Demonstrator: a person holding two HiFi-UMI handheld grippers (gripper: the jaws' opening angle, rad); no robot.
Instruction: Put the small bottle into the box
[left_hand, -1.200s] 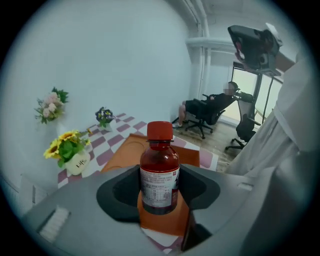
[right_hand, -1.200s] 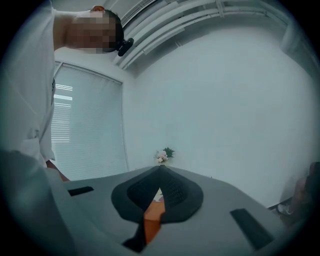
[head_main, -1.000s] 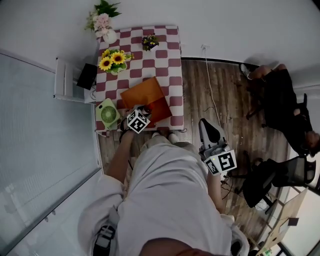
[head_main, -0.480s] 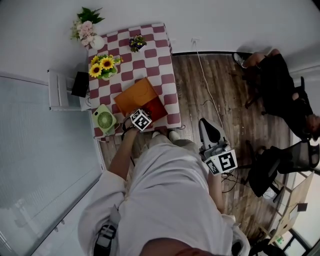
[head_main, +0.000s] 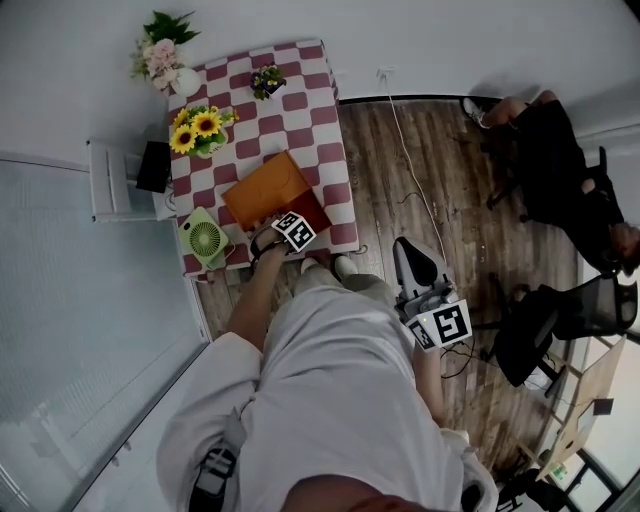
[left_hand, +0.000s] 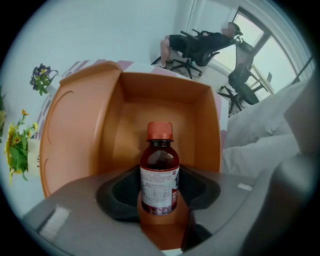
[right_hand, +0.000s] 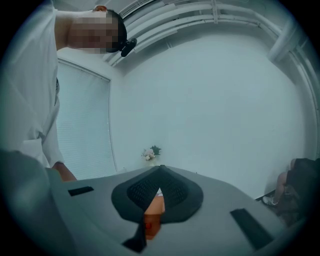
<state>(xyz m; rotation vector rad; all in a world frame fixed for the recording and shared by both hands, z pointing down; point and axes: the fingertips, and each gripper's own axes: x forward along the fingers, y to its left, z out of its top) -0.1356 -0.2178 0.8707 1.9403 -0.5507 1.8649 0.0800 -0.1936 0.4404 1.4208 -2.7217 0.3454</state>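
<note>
A small brown bottle with a red cap and a white label stands upright between the jaws of my left gripper, which is shut on its lower body. Just beyond it lies the open orange box, with its lid folded back to the left. In the head view the left gripper is at the near edge of the box on the chequered table. My right gripper hangs beside the person's body over the floor, its pads together and nothing between them.
Sunflowers, a green fan, a small flower pot and a pink bouquet stand round the box. A white cable runs over the wooden floor. A person sits on an office chair at the right.
The head camera has shifted, so the table sits further left in view. My left gripper with the bottle has moved right along the box's near edge. The right gripper has stayed put.
</note>
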